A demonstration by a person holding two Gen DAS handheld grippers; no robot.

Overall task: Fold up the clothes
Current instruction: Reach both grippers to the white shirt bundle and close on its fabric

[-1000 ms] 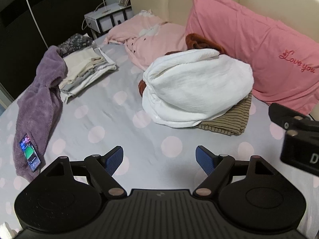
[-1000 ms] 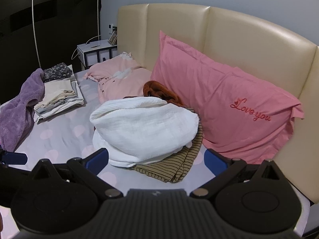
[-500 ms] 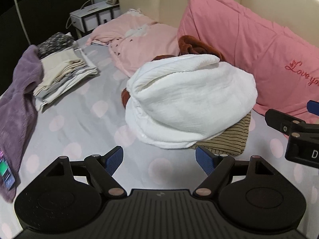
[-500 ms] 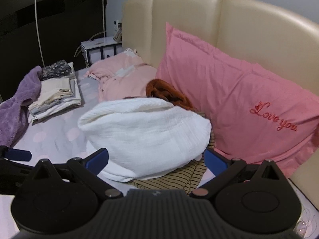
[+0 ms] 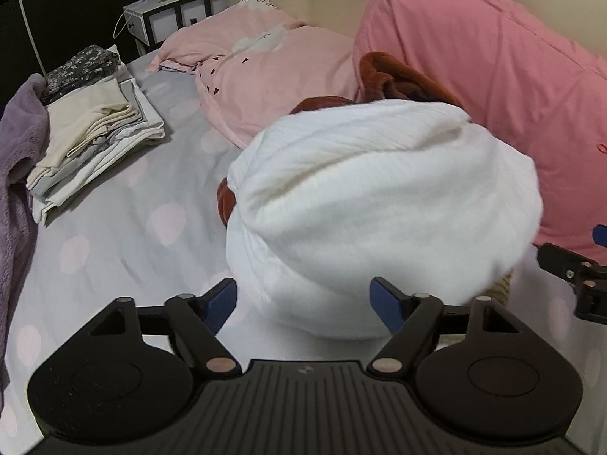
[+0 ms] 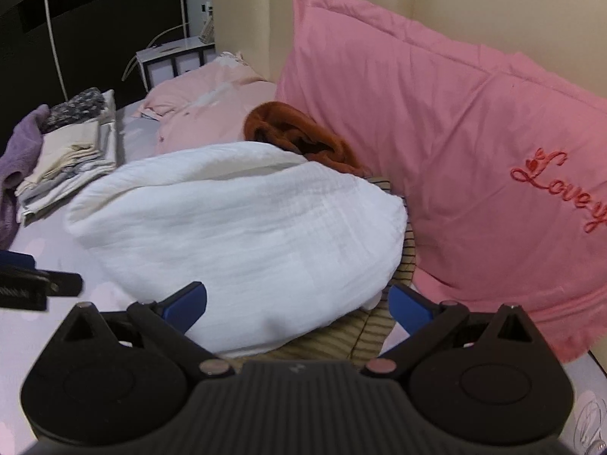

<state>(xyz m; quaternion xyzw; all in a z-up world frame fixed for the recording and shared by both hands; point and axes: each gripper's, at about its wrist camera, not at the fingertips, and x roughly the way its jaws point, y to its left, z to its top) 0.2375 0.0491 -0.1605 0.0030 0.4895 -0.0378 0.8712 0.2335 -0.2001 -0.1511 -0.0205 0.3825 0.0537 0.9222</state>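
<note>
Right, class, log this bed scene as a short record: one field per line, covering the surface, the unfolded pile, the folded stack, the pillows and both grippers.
surface: bed sheet, pale with dots
top of pile: white garment, crumpled
under it: striped garment and rust-coloured garment
folded stack: folded clothes, far left beside purple fleece
pillows: pink pillow with "Love you" against headboard; pale pink pillow lying flat
left gripper: open, jaws just closing slightly, nothing gripped
right gripper: open, nothing gripped
</note>
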